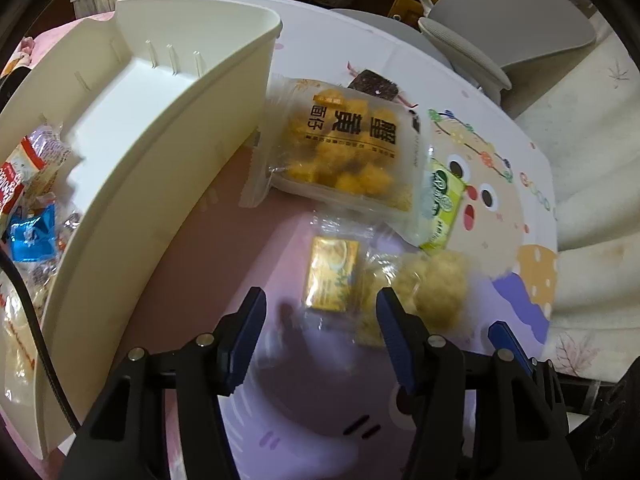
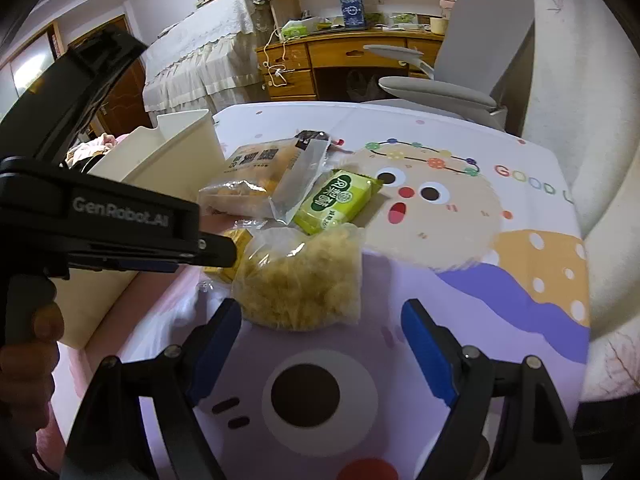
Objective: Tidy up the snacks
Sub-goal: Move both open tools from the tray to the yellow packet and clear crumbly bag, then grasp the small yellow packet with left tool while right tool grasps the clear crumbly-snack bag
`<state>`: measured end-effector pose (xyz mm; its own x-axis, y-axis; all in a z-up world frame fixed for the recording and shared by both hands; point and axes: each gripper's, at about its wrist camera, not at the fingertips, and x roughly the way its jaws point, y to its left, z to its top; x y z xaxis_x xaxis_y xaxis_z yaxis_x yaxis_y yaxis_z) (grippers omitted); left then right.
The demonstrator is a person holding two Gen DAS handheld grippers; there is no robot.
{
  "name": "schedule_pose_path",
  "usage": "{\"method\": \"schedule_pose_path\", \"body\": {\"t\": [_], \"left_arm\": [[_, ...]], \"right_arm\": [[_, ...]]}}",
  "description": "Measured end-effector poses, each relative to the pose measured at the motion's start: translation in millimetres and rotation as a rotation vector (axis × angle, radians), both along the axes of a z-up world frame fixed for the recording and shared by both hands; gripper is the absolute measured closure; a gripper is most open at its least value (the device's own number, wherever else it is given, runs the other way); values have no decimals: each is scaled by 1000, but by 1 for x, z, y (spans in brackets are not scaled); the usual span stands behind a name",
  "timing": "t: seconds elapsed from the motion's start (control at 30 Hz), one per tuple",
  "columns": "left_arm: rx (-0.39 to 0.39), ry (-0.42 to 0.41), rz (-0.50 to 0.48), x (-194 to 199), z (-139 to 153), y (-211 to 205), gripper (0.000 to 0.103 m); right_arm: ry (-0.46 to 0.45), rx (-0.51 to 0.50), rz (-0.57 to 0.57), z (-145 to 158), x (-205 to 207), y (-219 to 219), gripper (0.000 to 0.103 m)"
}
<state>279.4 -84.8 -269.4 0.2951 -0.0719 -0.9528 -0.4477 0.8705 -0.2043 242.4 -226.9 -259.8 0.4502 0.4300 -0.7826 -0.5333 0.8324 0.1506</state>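
The left gripper (image 1: 322,312) points steeply down over a small gold packet (image 1: 331,274) that lies just ahead of its fingertips; the jaws stand partly spread and nothing is between them, so it looks lined up to pinch that packet.

The right gripper (image 2: 322,320), jaws spread wide and empty, faces a clear bag (image 2: 300,280) of pale, crumbly pieces just ahead, probably its own target.

Beyond both lie a green packet (image 2: 336,200), flat and glossy, and a larger crinkly tray pack (image 1: 352,152) of orange lumps.

To the left gripper's left stands a cream plastic bin (image 1: 168,148) with smooth curved walls and slotted dividers, some wrapped snacks already in its near compartment, which is likely where these go.

All rest on a soft printed cloth (image 2: 440,272).
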Motion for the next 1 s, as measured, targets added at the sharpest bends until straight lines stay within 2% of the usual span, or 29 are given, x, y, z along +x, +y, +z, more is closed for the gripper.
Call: {"method": "schedule_pose_path", "body": {"t": [0.17,0.47,0.77,0.83,1.0], "left_arm": [[3,6,6,7,-9,0,54],[-11,-2,-5,18,-17,-1,71],[-8,5,-30,26,-17,-3,79],[10,18,-27,25,-17,-4,79],[7,27,-27,20,-17,-2,79]], "right_arm": [[7,25,18,-10,4,8,21],[3,38,25,-19,7,19,32],[5,33,9,-18,7,16,50],[12,33,1,-17,7,14,60],[52,57,3,-14,9,6,73]]}}
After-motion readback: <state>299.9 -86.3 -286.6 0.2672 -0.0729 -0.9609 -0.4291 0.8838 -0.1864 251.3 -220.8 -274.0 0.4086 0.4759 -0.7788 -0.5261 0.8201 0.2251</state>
